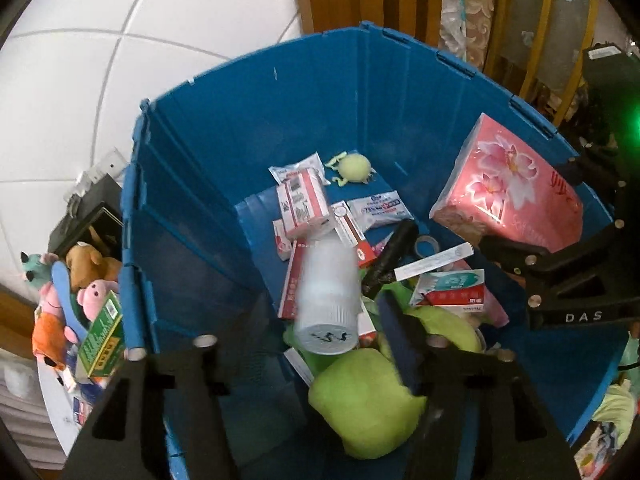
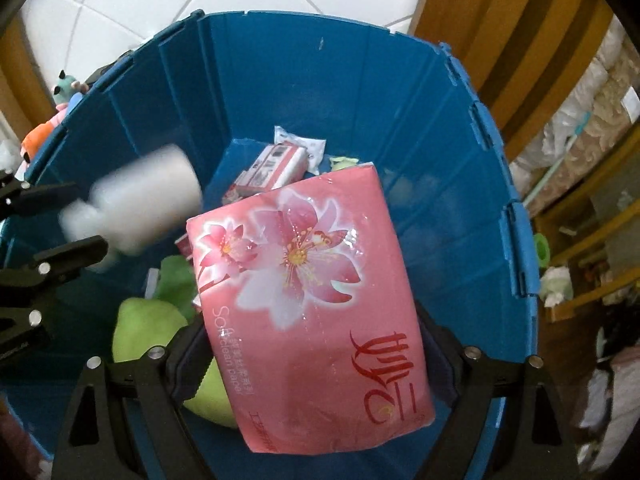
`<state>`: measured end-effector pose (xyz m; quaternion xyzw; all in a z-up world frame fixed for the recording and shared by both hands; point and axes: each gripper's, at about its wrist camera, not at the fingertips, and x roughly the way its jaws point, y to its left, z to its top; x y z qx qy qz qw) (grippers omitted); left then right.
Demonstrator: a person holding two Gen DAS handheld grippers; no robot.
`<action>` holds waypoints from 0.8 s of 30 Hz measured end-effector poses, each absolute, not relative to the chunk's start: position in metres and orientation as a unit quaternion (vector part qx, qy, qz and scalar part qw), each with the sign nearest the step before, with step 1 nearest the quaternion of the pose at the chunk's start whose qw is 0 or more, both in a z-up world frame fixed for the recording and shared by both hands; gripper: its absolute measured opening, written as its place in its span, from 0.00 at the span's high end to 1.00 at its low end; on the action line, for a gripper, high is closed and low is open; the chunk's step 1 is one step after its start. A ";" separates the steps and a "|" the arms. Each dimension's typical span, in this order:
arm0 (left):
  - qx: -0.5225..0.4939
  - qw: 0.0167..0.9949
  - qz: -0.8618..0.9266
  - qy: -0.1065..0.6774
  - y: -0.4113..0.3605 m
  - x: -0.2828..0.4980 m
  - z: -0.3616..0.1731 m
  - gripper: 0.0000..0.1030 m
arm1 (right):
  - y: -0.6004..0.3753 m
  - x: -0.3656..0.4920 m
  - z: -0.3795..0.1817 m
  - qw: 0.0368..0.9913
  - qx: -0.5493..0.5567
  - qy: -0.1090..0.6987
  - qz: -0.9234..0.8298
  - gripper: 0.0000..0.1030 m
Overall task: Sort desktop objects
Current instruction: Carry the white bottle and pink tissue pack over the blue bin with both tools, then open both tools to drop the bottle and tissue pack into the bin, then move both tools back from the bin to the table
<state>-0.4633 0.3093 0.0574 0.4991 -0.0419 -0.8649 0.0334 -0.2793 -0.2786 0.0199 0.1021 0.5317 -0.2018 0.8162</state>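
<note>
Hanging over the blue crate [image 1: 248,128], both grippers point steeply down into it. The left gripper [image 1: 316,344] has its jaws spread apart, and the white plastic bottle [image 1: 326,300] sits blurred in the gap between them, cap end toward the camera, with neither pad pressing on it. From the right wrist view the same bottle shows as a pale smear beside the left gripper's black fingers [image 2: 70,250], against the crate's left wall.

The right gripper [image 2: 316,356] is clamped wide on the pink tissue pack [image 2: 312,300], its pads squeezing the two long sides of the wrapper; the pack is tilted, its flowered face up, held above the pile and close to the crate's right wall.

Beneath them the crate floor is littered. A green plush toy [image 1: 360,400] fills the near end, directly under the left gripper. Toward the middle lie red-and-white small boxes [image 1: 302,204], a white sachet [image 1: 380,208] and a black tube-like object [image 1: 390,256]. A small yellow-green figure [image 1: 354,168] rests near the far wall.

Outside the crate's left wall, stuffed animals [image 1: 80,280] and a green carton [image 1: 102,340] are heaped together.
</note>
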 end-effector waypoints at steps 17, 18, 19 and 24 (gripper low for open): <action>0.429 0.013 -0.903 -0.030 0.285 -0.409 0.096 0.33 | -0.249 -0.294 0.058 0.849 0.076 0.480 -0.208 0.00; 0.425 0.008 -0.905 -0.030 0.282 -0.403 0.099 0.33 | -0.241 -0.297 0.064 0.855 0.076 0.471 -0.205 0.00; 0.419 0.003 -0.908 -0.026 0.275 -0.394 0.102 0.33 | -0.235 -0.299 0.069 0.860 0.074 0.463 -0.203 0.00; 0.372 0.022 -0.928 -0.019 0.238 -0.353 0.115 0.33 | -0.185 -0.311 0.102 0.897 0.068 0.397 -0.182 0.00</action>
